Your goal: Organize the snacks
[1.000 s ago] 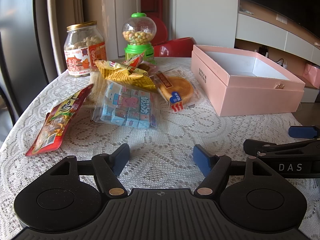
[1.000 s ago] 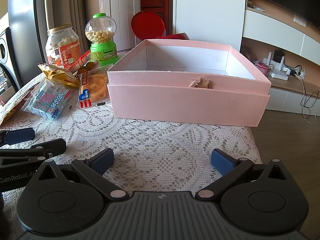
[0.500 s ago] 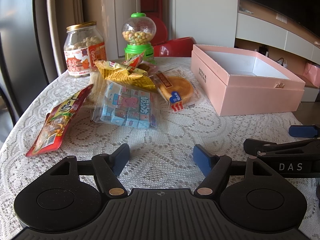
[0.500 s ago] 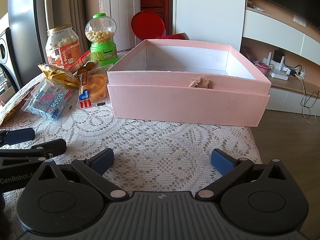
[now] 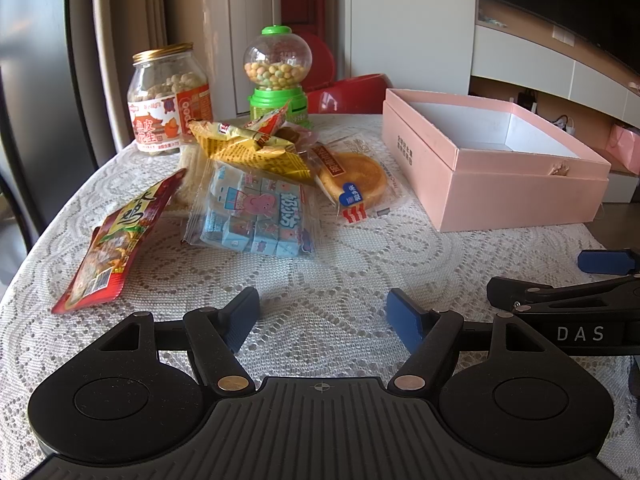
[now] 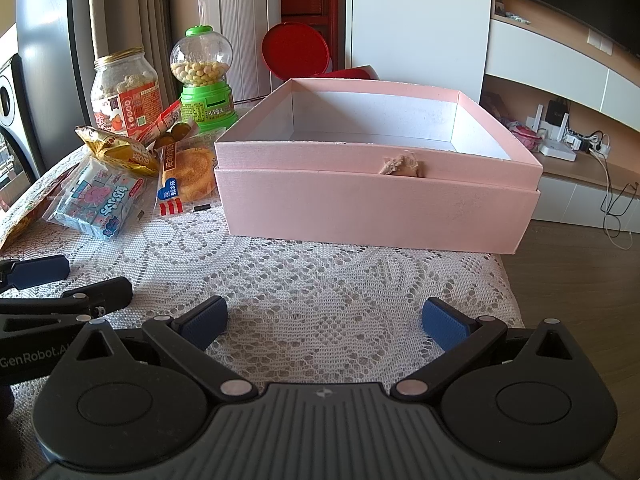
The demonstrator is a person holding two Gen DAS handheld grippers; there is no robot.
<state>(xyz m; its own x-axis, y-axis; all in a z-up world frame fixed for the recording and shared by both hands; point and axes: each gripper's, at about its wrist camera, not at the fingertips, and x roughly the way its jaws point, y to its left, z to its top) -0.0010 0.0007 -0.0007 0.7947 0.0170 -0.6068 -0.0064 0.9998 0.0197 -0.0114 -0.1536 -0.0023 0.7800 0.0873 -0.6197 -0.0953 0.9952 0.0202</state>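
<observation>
Several snacks lie on the lace tablecloth: a red packet (image 5: 116, 240), a clear bag of blue candy cubes (image 5: 256, 216), a yellow packet (image 5: 248, 148) and a wrapped round cake (image 5: 354, 180). Behind them stand a peanut jar (image 5: 170, 98) and a green candy dispenser (image 5: 278, 76). An open, empty pink box (image 5: 500, 160) sits at the right and straight ahead in the right wrist view (image 6: 376, 196). My left gripper (image 5: 322, 312) is open and empty, in front of the snacks. My right gripper (image 6: 324, 320) is open and empty, in front of the box.
A red lid (image 6: 296, 50) and a red bowl (image 5: 352, 88) lie behind the box. The table's right edge (image 6: 508, 280) drops to a wooden floor. A white cabinet and a shelf with cables stand at the right. Each gripper shows at the other view's side edge.
</observation>
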